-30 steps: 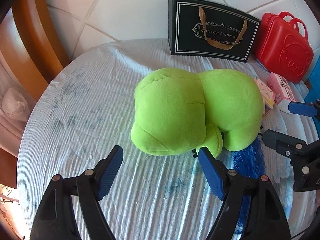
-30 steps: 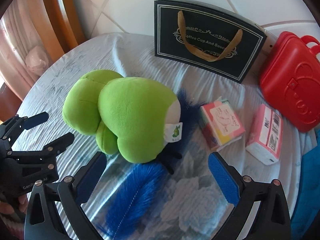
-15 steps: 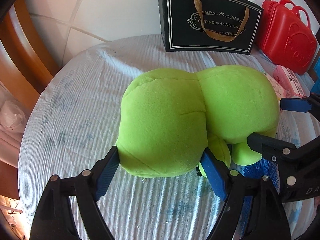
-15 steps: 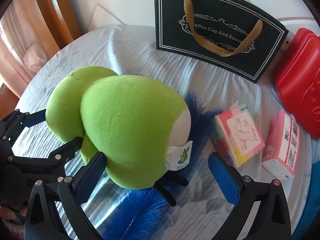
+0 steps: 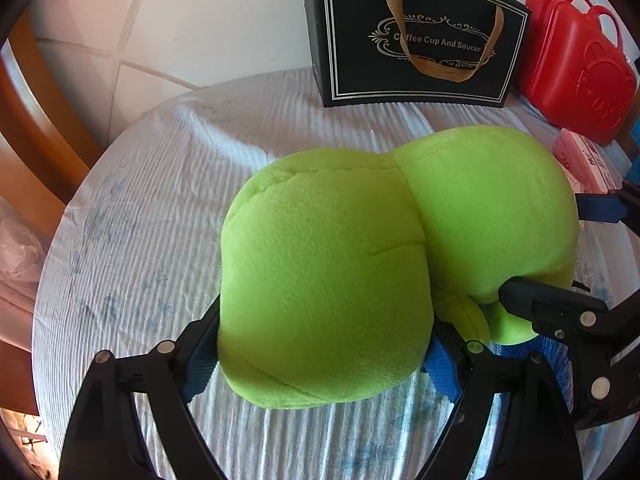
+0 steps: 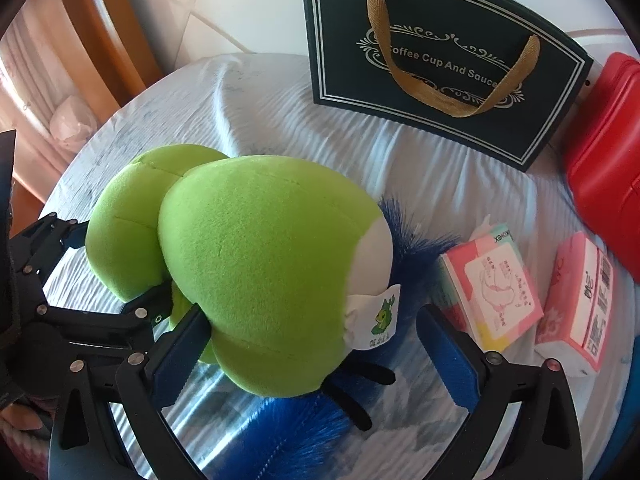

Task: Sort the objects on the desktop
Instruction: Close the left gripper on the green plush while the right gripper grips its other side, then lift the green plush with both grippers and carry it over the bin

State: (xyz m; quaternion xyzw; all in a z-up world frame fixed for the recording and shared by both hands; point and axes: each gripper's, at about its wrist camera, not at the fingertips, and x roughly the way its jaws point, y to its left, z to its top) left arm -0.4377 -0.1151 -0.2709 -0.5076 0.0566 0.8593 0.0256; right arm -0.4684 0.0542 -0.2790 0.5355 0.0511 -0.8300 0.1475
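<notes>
Two grippers bracketing the plush on the table.

Left gripper [image 5: 324,364] spans the plush [image 5: 360,264] head, pads touching; right gripper [image 6: 316,356] stands wide around its body. Likely the grasp step: next, squeeze and lift clear of the duster [image 6: 296,432], toward the bag [image 6: 440,68] beyond.

"Coffee Cup And Saucer" is printed in pale letters inside an ornate frame on the black gift bag [image 5: 416,36] at the far side. On the nearer pink tissue pack [image 6: 490,290], only the letters "XOHEX" can be made out, upside down.
</notes>
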